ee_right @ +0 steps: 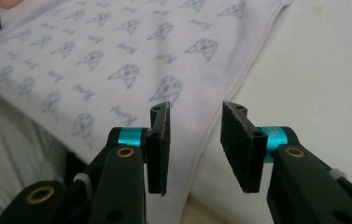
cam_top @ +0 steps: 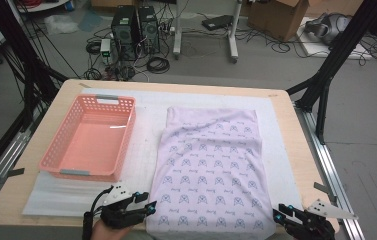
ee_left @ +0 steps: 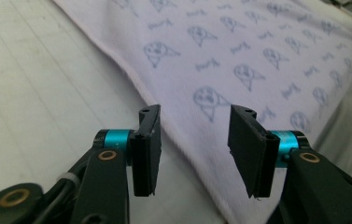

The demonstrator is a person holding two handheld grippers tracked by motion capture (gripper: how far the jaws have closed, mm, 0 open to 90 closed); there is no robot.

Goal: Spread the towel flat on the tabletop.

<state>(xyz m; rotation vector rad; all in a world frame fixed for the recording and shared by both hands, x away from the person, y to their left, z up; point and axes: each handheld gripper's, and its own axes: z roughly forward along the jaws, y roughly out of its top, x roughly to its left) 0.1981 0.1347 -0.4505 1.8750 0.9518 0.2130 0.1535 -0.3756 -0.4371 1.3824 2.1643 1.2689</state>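
A pale lilac cloth (cam_top: 211,165) printed with small blue figures lies folded flat in the middle of the table. My left gripper (cam_top: 151,206) sits at the cloth's near left corner. In the left gripper view the left gripper (ee_left: 194,112) stands open, and the cloth's edge (ee_left: 239,56) runs under the gap between the jaws without the pads touching it. My right gripper (cam_top: 281,214) is at the near right corner. The right gripper (ee_right: 194,109) is open too, over the hem of the cloth (ee_right: 117,51), and holds nothing.
An empty pink plastic basket (cam_top: 56,155) stands to the left of the cloth on a white foam mat (cam_top: 141,160). The mat covers most of the wooden table (cam_top: 11,195). Black frame legs, cables and computers stand on the floor beyond.
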